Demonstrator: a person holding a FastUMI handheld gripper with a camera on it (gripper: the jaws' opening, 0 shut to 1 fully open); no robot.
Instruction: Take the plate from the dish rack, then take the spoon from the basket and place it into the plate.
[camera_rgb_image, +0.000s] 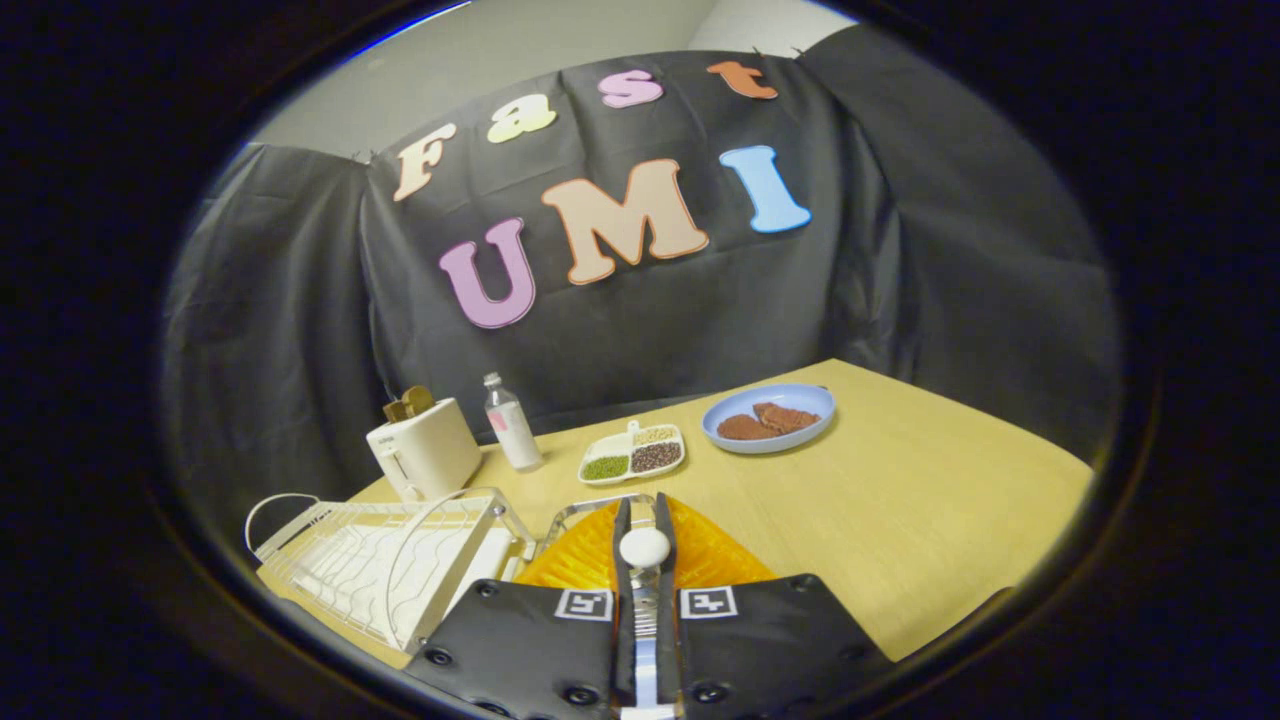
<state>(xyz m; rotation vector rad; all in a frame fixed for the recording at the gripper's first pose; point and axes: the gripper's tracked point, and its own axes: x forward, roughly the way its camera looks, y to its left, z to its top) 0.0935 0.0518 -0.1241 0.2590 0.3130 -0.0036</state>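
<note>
My gripper (645, 520) sat low and pointed fwd, level w/ the surface. Both fingers (622, 540) were drawn nearly together, pinching a small white rounded piece (644, 547) (prob. a spoon end, couldn't tell for sure) between them near the tips. Body looked steady, no tilt.

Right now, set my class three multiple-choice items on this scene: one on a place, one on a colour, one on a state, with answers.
1. The bottle stands: A between the toaster and the sectioned tray; B on the dish rack; C inside the toaster.
2. The plate holding brown food is: A white; B blue; C green.
3. The tongs are: A wide open; B closed on the bottle; C closed on a white spoon.
Answers: A, it sits between them; B, its rim is blue; C, both fingers pinch the spoon above the orange basket.
</note>
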